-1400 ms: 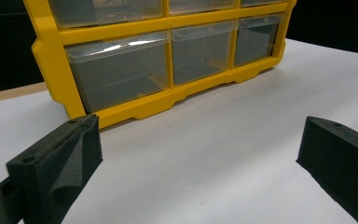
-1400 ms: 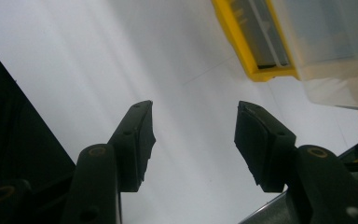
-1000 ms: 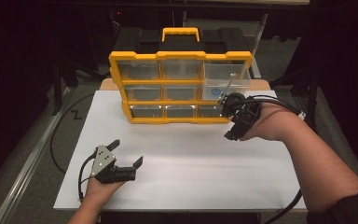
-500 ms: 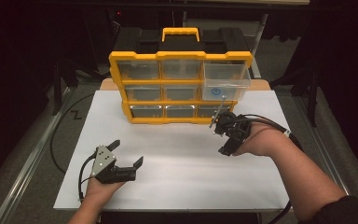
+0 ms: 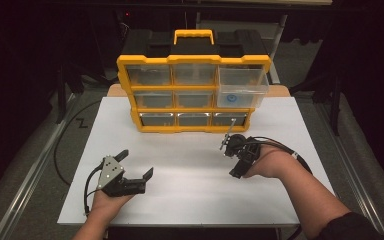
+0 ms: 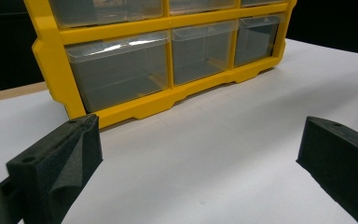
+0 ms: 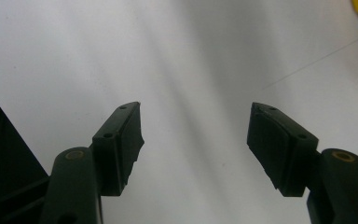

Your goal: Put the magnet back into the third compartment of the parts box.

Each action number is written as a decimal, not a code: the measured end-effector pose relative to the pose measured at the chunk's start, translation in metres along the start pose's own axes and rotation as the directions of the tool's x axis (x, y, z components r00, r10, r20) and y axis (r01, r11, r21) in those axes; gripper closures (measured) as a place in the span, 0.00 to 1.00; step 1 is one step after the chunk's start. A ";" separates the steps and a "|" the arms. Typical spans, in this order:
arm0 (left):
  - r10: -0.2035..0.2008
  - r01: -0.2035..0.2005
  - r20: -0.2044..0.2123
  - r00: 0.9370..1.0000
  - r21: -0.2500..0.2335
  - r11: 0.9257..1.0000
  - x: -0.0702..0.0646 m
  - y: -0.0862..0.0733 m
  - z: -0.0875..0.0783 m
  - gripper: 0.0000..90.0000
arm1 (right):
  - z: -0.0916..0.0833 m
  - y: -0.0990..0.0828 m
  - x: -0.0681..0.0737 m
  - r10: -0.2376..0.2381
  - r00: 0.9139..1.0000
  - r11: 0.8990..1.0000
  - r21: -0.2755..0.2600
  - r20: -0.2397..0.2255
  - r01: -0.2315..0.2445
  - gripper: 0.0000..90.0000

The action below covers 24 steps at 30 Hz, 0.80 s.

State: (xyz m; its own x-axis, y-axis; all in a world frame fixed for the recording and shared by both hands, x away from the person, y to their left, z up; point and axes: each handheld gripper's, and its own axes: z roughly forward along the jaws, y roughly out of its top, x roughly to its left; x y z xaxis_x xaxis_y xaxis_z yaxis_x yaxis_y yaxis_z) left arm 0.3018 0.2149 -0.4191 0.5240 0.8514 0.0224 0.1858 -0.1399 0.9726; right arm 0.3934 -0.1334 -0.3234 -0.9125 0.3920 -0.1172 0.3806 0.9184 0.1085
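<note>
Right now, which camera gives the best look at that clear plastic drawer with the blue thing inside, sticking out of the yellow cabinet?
The high view: the pulled-out clear plastic drawer with the blue thing stands whole at the yellow cabinet's right side. The left gripper view catches lower drawers instead; the right gripper view catches a yellow corner.

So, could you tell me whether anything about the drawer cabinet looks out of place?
Yes: the top right drawer of the yellow cabinet is pulled out past the frame, with something blue inside, while the other drawers sit flush.

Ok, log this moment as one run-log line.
left hand-held gripper: open, empty | right hand-held gripper: opening, empty | top-right drawer: pulled out | yellow organizer: upright
</note>
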 end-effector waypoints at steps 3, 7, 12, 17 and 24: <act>0.001 -0.001 0.000 1.000 0.001 1.000 0.000 0.000 0.000 0.00 | 0.011 -0.002 0.001 -0.001 1.000 1.000 0.007 -0.009 0.001 0.42; 0.001 -0.001 0.000 1.000 0.002 1.000 0.000 0.000 0.000 0.00 | 0.024 -0.005 0.002 0.004 1.000 1.000 0.016 -0.018 -0.004 0.39; 0.002 -0.002 0.000 1.000 0.003 1.000 0.000 0.000 0.000 0.00 | 0.037 -0.007 0.003 0.012 1.000 1.000 0.029 -0.025 -0.011 0.36; 0.003 -0.003 0.000 1.000 0.004 1.000 0.000 0.000 0.000 0.00 | 0.049 -0.009 0.003 0.017 0.999 0.999 0.035 -0.031 -0.016 0.34; 0.003 -0.003 0.001 1.000 0.005 1.000 0.000 0.000 0.000 0.00 | 0.059 -0.009 0.005 0.014 0.999 0.999 0.040 -0.036 -0.013 0.33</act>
State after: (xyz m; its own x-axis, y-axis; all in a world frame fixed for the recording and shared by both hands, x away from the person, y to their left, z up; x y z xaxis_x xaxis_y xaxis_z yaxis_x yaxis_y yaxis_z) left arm 0.3020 0.2146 -0.4194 0.5249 0.8508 0.0249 0.1882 -0.1446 0.9714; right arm 0.3943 -0.1368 -0.3833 -0.9118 0.4027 -0.0804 0.3978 0.9147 0.0706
